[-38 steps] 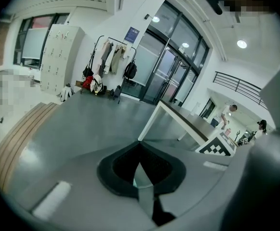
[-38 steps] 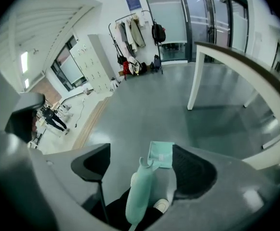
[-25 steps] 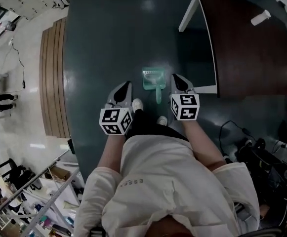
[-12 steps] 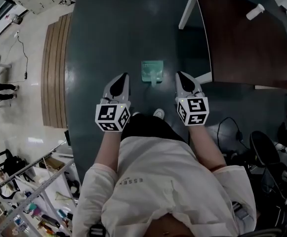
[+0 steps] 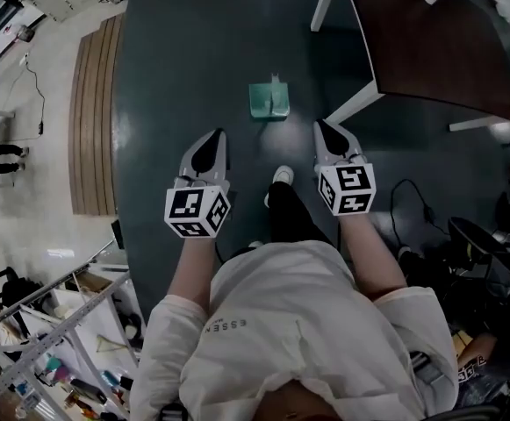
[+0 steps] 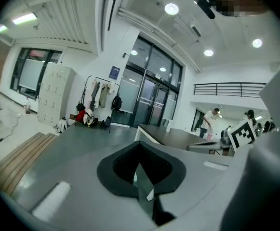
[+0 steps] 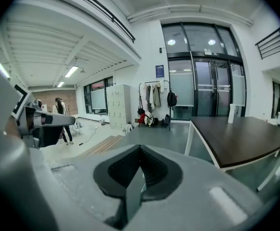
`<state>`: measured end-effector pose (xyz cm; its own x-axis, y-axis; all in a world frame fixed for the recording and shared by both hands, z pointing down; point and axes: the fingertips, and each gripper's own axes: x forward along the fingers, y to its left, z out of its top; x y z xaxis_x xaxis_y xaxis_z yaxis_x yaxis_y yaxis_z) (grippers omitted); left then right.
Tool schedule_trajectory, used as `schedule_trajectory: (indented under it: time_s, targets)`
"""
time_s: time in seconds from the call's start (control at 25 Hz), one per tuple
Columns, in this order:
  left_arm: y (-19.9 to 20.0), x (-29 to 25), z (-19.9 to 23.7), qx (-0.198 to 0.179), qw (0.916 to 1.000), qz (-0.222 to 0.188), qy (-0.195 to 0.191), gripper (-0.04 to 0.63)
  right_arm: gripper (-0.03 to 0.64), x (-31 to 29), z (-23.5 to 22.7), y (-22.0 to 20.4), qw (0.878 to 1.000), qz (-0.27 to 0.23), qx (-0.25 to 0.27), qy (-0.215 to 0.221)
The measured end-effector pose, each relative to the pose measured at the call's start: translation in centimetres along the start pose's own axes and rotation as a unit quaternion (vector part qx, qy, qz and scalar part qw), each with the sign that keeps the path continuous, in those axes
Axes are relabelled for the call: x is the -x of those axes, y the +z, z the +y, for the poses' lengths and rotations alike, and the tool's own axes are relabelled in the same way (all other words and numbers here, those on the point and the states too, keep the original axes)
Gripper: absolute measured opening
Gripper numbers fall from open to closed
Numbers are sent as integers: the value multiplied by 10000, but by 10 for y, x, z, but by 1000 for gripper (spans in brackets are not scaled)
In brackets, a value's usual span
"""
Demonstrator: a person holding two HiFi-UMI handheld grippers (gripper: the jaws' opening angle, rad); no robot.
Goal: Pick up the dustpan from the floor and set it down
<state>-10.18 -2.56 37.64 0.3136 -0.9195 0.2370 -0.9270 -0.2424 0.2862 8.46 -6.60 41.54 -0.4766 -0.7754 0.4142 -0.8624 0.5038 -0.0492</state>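
Note:
The small green dustpan (image 5: 270,101) rests on the dark floor, ahead of me and between the lines of my two grippers, touched by neither. In the head view my left gripper (image 5: 219,136) hangs below and left of it, my right gripper (image 5: 319,126) below and right. Both point forward, well above the floor. The jaws of each meet in a closed line with nothing between them, as the left gripper (image 6: 140,144) and right gripper (image 7: 140,147) show in their own views. Neither gripper view shows the dustpan.
A dark brown table (image 5: 430,42) with white legs stands at the right, close to the dustpan. A wooden floor strip (image 5: 92,121) runs along the left. Cables and a chair base (image 5: 478,248) lie at the right. My shoe (image 5: 281,175) is between the grippers.
Both grippers have risen and drawn back from the dustpan, which was between their tips and now lies farther ahead on the floor. Both stayed shut and empty.

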Motion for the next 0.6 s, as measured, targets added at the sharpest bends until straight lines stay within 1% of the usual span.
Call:
schedule_trajectory:
  time_s: [0.08, 0.2, 0.32, 0.44, 0.6]
  targets:
    - [-2, 33, -8, 145, 9998, -140, 15, 15, -8, 22, 21, -6, 9999, -69, 84, 21]
    - [-8, 81, -29, -25, 9995, -287, -155, 15, -8, 59, 48, -13, 9995, -240, 211, -24]
    - [-12, 130, -41, -157, 9990, -382, -186, 15, -8, 97, 80, -23, 9992, -310, 238, -67]
    - [-23, 171, -48, -228, 9988, -397, -152, 15, -8, 134, 108, -38, 9993, -326, 165, -41]
    - [-41, 219, -64, -250, 9989, -337, -205, 15, -9, 181, 135, -57, 9993, -319, 145, -97]
